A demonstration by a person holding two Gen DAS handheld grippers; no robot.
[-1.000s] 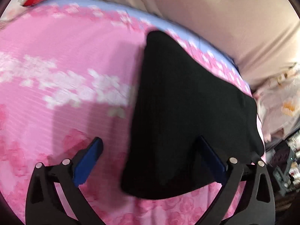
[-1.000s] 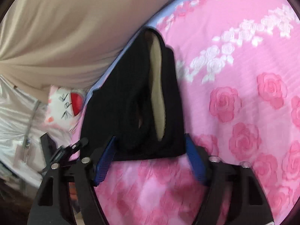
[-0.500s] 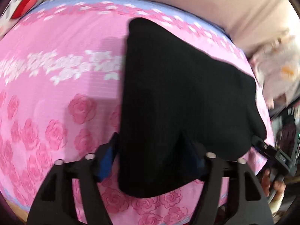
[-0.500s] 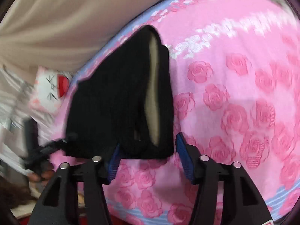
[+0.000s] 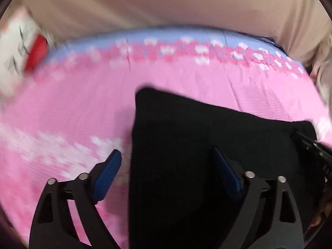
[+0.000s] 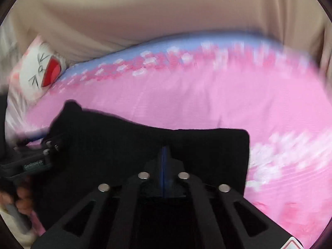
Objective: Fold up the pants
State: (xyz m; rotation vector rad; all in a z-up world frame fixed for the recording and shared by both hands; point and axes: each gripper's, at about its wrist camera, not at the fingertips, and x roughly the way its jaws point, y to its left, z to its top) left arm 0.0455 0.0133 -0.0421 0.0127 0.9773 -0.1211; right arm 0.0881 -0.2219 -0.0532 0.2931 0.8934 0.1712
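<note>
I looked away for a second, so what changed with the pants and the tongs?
The right tongs have just closed, pads together over the black pants. The left tongs narrowed, then reopened wide. The pants stay folded on the pink bedspread.

Black pants (image 5: 197,145) on pink rose-print sheet (image 5: 72,108), blue far edge; beige curtain (image 6: 166,10); blue pads (image 5: 106,174).

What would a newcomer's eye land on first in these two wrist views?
The folded black pants dominate, lying on the pink rose-print sheet close in front of both cameras. The right gripper has its blue fingers pressed together over the pants' near edge, while the left gripper stands wide around the fabric. A white cat-face pillow sits at the far left corner.
</note>
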